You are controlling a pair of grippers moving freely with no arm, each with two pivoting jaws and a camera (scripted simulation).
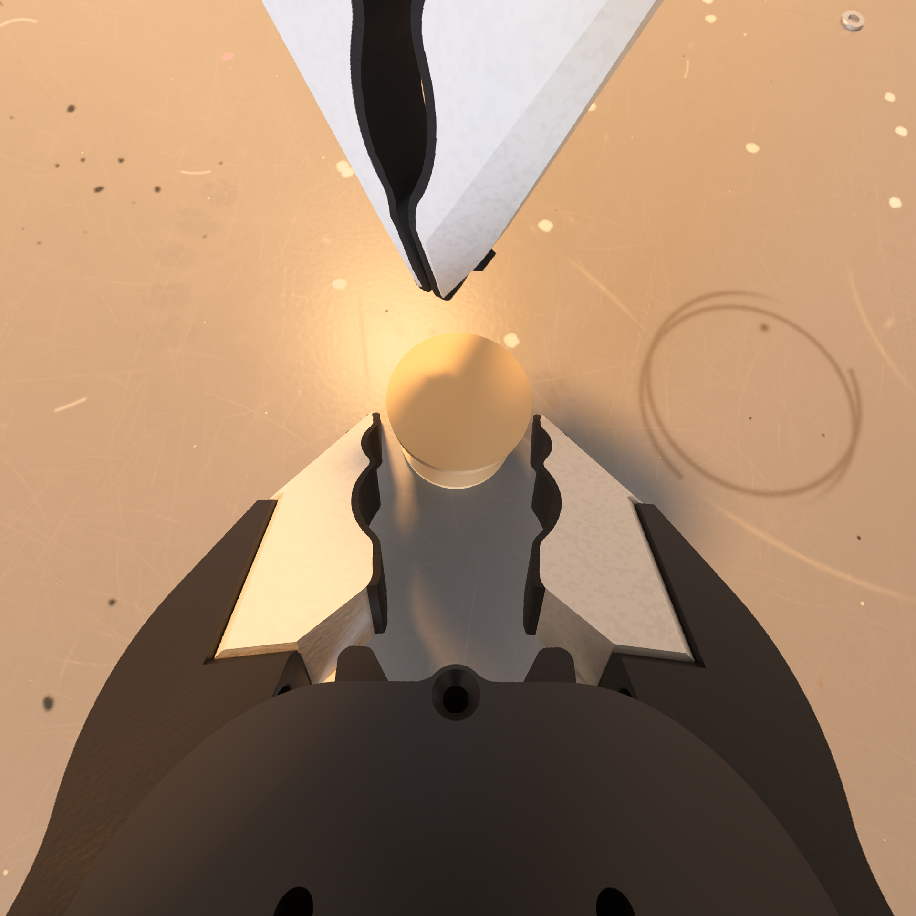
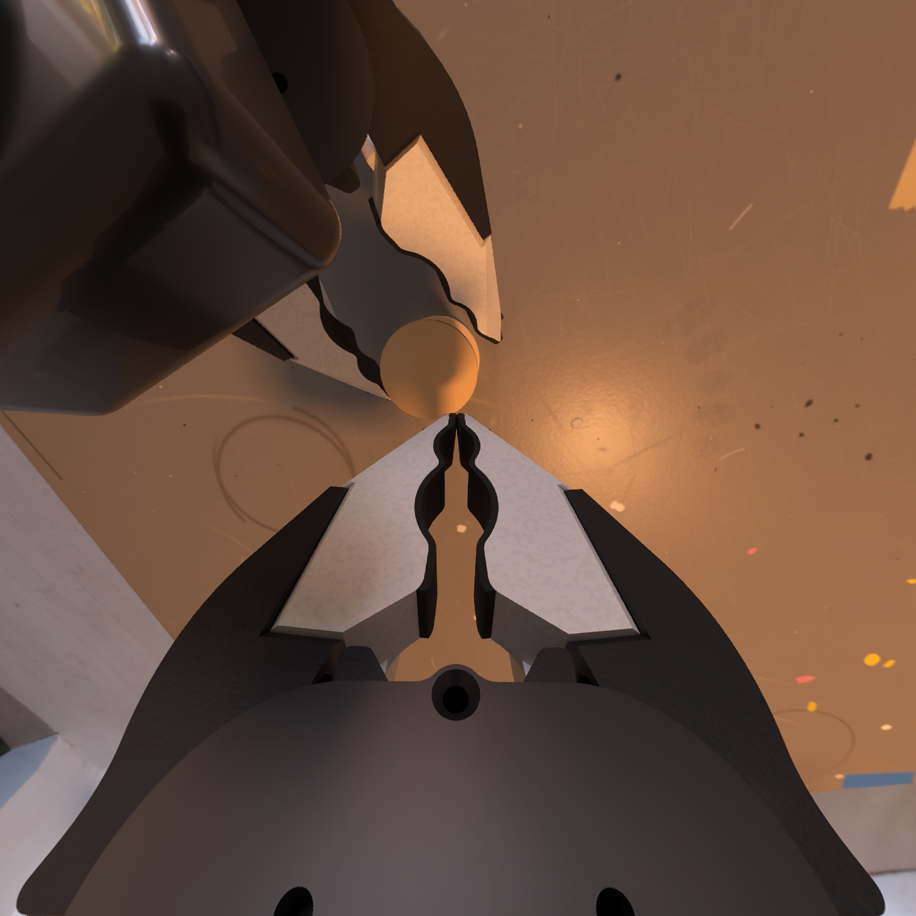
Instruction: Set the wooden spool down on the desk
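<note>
The wooden spool (image 1: 458, 396) is a pale round cylinder seen end-on, between the fingertips of my left gripper (image 1: 456, 421). The left jaws stand spool-width apart and press its sides, just above the tan desk (image 1: 173, 297). I cannot tell whether the spool touches the desk. My right gripper (image 2: 455, 417) is shut and empty, its tips just short of the spool (image 2: 429, 369). It also shows in the left wrist view (image 1: 438, 292), pointing at the spool from the far side. The left gripper's dark body (image 2: 148, 198) fills the upper left of the right wrist view.
The desk is scratched and speckled with paint spots. A dark ring mark (image 1: 748, 396) lies right of the spool. A small washer (image 1: 852, 20) lies at the far right. A pale wall (image 2: 59, 595) runs along the left and a blue tape strip (image 2: 877, 779) lies near the desk's edge.
</note>
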